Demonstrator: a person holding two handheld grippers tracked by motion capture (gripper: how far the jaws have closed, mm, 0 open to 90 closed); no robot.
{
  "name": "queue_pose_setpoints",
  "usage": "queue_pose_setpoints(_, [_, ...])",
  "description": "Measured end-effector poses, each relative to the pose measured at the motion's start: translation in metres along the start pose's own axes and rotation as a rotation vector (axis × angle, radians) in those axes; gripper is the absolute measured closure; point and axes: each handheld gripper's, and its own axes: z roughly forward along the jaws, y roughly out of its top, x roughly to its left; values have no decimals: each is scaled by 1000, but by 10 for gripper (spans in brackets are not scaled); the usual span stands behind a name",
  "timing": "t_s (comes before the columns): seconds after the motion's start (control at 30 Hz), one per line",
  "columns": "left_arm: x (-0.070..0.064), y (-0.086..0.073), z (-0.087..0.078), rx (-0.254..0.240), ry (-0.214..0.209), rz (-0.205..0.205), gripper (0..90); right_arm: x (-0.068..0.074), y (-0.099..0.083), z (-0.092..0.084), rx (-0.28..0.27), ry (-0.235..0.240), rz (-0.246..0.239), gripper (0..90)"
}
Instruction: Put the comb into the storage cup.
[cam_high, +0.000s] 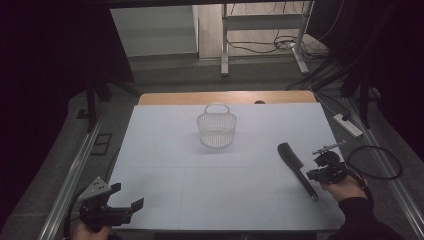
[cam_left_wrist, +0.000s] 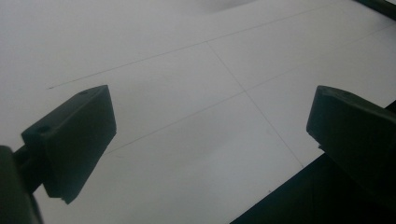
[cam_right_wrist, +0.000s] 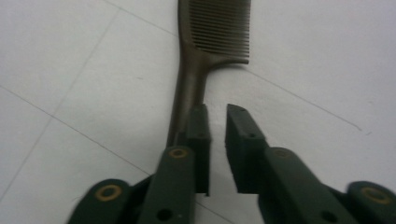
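The comb (cam_high: 296, 167) lies flat on the white table (cam_high: 200, 165), right of centre, with its handle end toward the right gripper (cam_high: 316, 174). It looks to be thin, rigid plastic: light, smooth, and liable to skid or pivot if nudged. The teeth (cam_right_wrist: 219, 28) are fine, so the handle (cam_right_wrist: 187, 98) is the sounder place to grip. The right gripper stands just beside the handle, its jaws a narrow gap apart with nothing between them. The left gripper (cam_high: 125, 200) rests wide apart at the near left corner. A white wire basket (cam_high: 216, 129) stands well apart, farther back.
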Motion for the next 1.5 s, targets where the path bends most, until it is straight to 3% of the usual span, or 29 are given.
queue_pose_setpoints(0.33, [0,0,0,1,1,1,20,14,3,-19,-78,-21,-6,507])
queue_pose_setpoints(0.37, [0,0,0,1,1,1,21,14,3,-19,-78,-21,-6,507])
queue_pose_setpoints(0.4, [0,0,0,0,0,1,21,17,3,-19,-78,-21,-13,428])
queue_pose_setpoints(0.7, [0,0,0,2,-1,1,21,23,7,-19,-103,-34,-13,160])
queue_pose_setpoints(0.97, [0,0,0,2,-1,1,21,26,8,-16,-122,-26,-9,0])
queue_pose_setpoints(1.13, [0,0,0,2,-2,1,21,24,7,-14,-121,-26,6,0])
queue_pose_setpoints(1.5, [1,0,0,5,-3,0,21,21,5,4,-55,-26,6,0])
